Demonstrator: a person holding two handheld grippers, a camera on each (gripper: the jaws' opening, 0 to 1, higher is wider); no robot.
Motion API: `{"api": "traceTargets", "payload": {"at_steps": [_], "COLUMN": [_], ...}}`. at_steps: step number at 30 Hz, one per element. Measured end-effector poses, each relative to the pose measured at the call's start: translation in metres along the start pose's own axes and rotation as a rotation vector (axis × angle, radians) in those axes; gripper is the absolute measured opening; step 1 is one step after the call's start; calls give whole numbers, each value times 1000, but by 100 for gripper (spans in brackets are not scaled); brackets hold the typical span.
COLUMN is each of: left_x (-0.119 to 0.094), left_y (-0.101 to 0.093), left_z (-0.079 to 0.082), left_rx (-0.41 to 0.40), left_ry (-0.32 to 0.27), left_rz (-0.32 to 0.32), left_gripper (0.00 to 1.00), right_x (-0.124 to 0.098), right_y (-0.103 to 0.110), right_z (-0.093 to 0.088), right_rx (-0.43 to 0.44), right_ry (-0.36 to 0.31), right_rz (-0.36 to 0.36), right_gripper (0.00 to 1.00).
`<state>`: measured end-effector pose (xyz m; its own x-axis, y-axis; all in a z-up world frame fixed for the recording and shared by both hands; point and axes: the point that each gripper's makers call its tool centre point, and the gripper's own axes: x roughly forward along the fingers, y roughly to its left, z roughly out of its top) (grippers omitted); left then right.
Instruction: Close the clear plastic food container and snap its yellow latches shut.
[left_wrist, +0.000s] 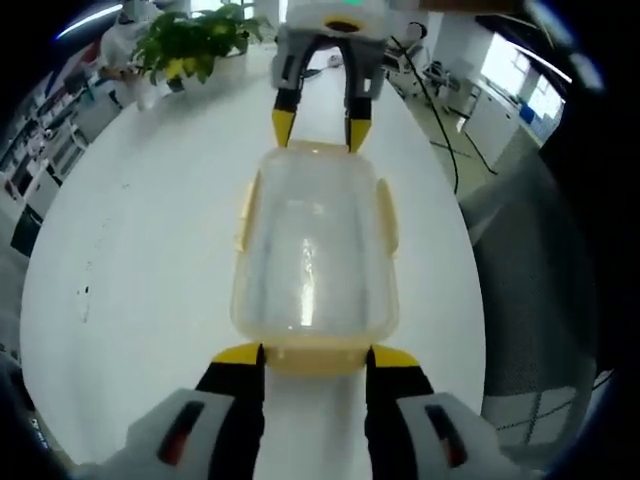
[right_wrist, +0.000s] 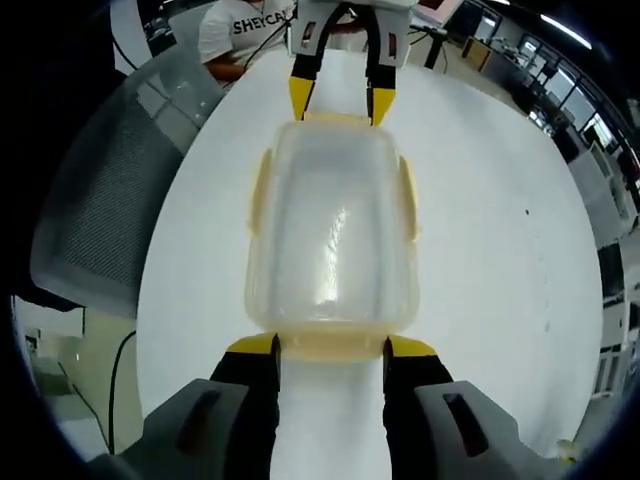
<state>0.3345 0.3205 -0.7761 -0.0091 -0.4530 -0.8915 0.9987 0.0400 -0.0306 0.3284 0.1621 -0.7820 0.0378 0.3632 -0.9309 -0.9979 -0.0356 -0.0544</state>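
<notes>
A clear plastic food container (left_wrist: 315, 250) (right_wrist: 330, 240) lies lengthwise on the white table (left_wrist: 130, 250) (right_wrist: 500, 230), its lid resting on top. Yellow latches (left_wrist: 385, 215) (right_wrist: 260, 190) run along its long sides, and another hangs at each short end. My left gripper (left_wrist: 316, 355) (right_wrist: 340, 100) is open, its yellow-tipped jaws standing either side of one end latch (left_wrist: 315, 358). My right gripper (right_wrist: 330, 347) (left_wrist: 320, 128) is open at the opposite end, straddling that end latch (right_wrist: 330, 345). The two grippers face each other across the box.
A grey mesh chair (left_wrist: 540, 300) (right_wrist: 110, 180) stands close to the table edge beside the container. A potted plant (left_wrist: 190, 45) sits at the table's far end. A person in a white shirt (right_wrist: 245, 30) is behind the left gripper.
</notes>
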Motion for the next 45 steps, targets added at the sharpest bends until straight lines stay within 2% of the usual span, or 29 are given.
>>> {"api": "traceTargets", "payload": {"at_steps": [8, 11, 17, 27, 31, 36, 45], "left_x": [3, 9, 10, 11, 11, 10, 8], "left_y": [-2, -3, -2, -2, -2, -1, 2], "left_z": [-5, -8, -9, -9, -10, -9, -10], "left_rx": [-23, -24, -17, -8, -17, -5, -16], "left_ry": [-5, 19, 26, 58, 64, 51, 37], "left_rz": [-6, -10, -10, 3, 6, 14, 17], "left_gripper": [34, 34, 34, 34, 34, 35, 35], "right_x": [7, 9, 12, 12, 12, 9, 6], "right_y": [1, 1, 2, 3, -1, -6, -6], "right_z": [0, 0, -2, -2, -2, -1, -6], "right_rx": [-8, 6, 28, 31, -22, -30, 38], "right_ry": [-3, -16, -31, -11, -6, -28, -42], "right_rz": [0, 7, 22, 24, -9, -39, -27], "right_gripper": [38, 38, 38, 38, 40, 46, 44]}}
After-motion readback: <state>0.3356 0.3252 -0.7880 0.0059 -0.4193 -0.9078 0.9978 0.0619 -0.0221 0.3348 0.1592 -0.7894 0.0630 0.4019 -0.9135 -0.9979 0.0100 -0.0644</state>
